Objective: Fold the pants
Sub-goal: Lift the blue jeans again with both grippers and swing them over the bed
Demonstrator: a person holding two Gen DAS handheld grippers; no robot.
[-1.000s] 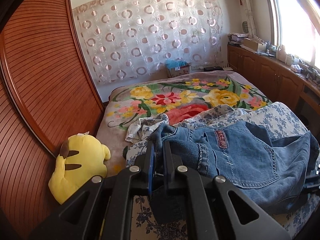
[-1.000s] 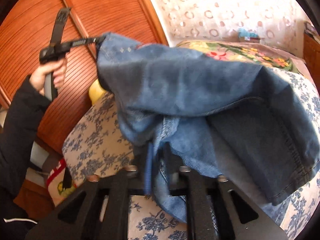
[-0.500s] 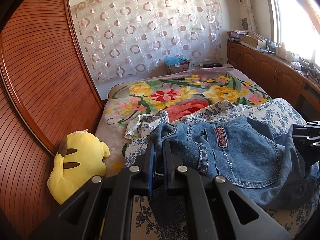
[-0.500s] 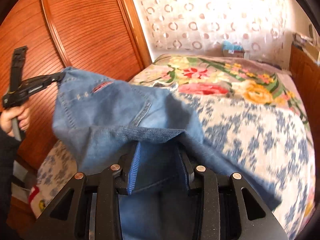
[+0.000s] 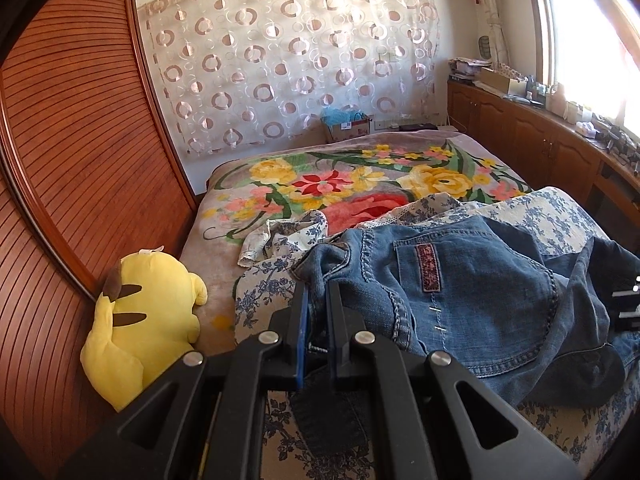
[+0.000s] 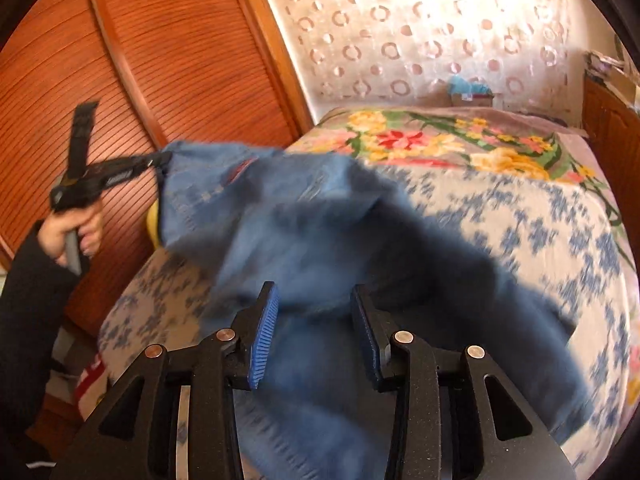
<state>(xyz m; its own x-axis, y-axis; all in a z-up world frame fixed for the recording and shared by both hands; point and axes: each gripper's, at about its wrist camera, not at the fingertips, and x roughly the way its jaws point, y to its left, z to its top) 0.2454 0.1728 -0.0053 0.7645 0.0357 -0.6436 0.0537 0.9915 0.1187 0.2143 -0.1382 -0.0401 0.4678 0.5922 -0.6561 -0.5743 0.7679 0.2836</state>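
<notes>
Blue denim pants lie bunched on the bed, back pocket with a red patch facing up. My left gripper is shut on the waistband edge of the pants at the near left. In the right wrist view the pants are blurred and hang from the left gripper down across the bed. My right gripper is open, its blue pads apart, with denim beyond and below them. The right gripper's edge shows at the far right of the left wrist view.
The bed has a blue-flowered sheet and a floral blanket behind. A yellow plush toy lies at the left by the wooden wardrobe. Wooden cabinets run along the right under the window.
My right gripper has opened and let go of the denim, which now drops across the bed. My left gripper keeps its hold; the pants lie flatter.
</notes>
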